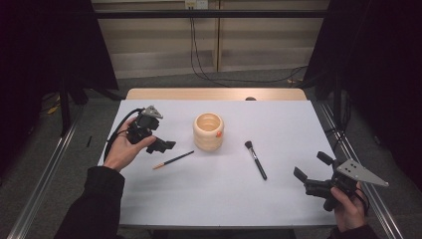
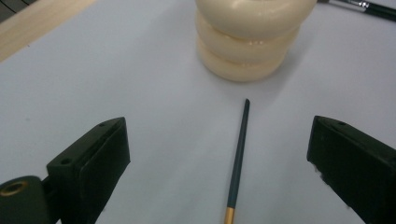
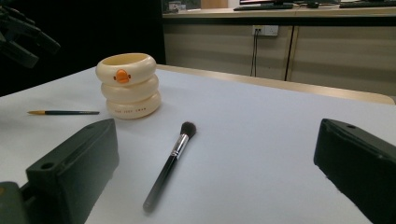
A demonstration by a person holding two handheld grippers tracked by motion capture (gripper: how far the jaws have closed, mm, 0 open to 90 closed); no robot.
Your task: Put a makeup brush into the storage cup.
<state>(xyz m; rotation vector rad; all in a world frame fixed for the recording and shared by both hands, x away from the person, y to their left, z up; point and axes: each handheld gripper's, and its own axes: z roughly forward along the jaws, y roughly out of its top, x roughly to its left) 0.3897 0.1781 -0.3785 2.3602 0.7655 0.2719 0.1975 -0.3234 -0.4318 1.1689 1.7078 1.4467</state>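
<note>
On the white bench, left gripper hovers with fingers released over the thin pencil brush, just beside the cream ringed holder; holder print too small to read. Right gripper, fingers released, faces the makeup brush

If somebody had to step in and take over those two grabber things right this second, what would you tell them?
Left gripper: jaws open, empty, held above the thin brush, which lies on the white table beside the cream ringed cup.
Right gripper: jaws open, empty, near the table's right edge, facing the black makeup brush.
Done: nothing grasped; both brushes lie flat outside the cup.
Left: probably close on a brush with each gripper and, perhaps, stand them in the cup.
</note>
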